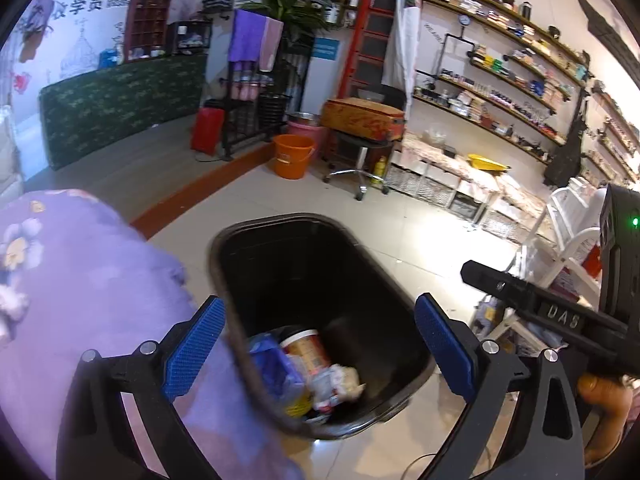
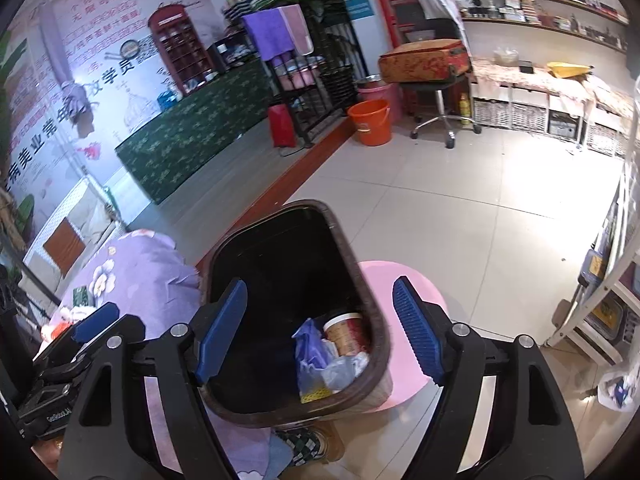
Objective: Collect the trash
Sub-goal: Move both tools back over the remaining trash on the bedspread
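Two hand-held grippers are hanging over an open dark bin (image 1: 320,264), both angled down into its mouth, a stance that suits dropping rubbish rather than reaching for more. The left gripper (image 1: 316,344) is standing with its blue pads spread wide and nothing between them; the right gripper (image 2: 320,328) is likewise parted and empty, its jaws straddling the bin's near rim. The collected trash is lying at the bottom of the bin: a paper cup (image 1: 306,348) on its side, a blue plastic wrapper (image 1: 272,364) against the near wall, and crumpled white paper (image 1: 340,380) beside them. The bin is sitting on the tiled floor (image 2: 480,220), pressed close to a lilac floral cloth (image 1: 80,280) on its left, probably a table or bed cover, which is crowding the left gripper's outer finger. In the right wrist view a round pink stool (image 2: 400,320) is standing just beside the bin on the other side, partly under the right jaw. Farther off, an orange bucket (image 1: 292,156), a wheeled stool (image 1: 360,164) bearing a patterned case and long shelves (image 1: 500,60) of small goods are lining the room, all well apart from the work. More trash may be waiting on the cloth, where small litter (image 2: 76,308) is showing.
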Demonstrator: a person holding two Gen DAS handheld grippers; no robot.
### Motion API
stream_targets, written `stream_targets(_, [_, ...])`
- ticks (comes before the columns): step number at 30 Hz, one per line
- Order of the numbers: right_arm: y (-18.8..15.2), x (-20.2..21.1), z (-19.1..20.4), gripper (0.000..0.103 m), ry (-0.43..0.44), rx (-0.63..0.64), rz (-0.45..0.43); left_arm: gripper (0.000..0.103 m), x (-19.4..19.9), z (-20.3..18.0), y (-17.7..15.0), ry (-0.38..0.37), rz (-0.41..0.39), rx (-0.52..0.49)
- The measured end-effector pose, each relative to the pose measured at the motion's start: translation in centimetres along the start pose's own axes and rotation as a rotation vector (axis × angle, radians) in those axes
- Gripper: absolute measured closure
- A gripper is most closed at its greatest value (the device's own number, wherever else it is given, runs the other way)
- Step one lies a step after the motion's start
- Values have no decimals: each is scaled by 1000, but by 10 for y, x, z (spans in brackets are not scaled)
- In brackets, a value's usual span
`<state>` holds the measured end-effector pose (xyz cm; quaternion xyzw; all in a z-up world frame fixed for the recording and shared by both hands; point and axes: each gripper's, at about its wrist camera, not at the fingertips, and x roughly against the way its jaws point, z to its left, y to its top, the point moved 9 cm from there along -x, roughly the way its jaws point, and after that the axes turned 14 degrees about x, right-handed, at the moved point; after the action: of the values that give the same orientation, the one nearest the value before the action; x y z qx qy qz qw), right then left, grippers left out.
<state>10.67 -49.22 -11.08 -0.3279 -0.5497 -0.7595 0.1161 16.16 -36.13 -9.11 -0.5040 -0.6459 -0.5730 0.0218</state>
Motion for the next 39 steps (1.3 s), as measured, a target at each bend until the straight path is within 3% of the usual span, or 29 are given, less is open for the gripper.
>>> stream_targets(14, [-19, -31, 124, 26, 213, 200, 101, 9, 66, 104, -19, 192, -24, 172])
stream_targets(26, [-37, -48, 246, 26, 385, 369, 150, 9, 142, 210, -38, 424, -84, 322])
stream_targets(34, [-39, -52, 321, 26, 476, 495, 161, 9, 188, 280, -48, 512, -115, 461])
stream_targets(39, [-37, -59, 367, 26, 518, 582, 160, 11, 204, 301, -53, 528, -122, 507])
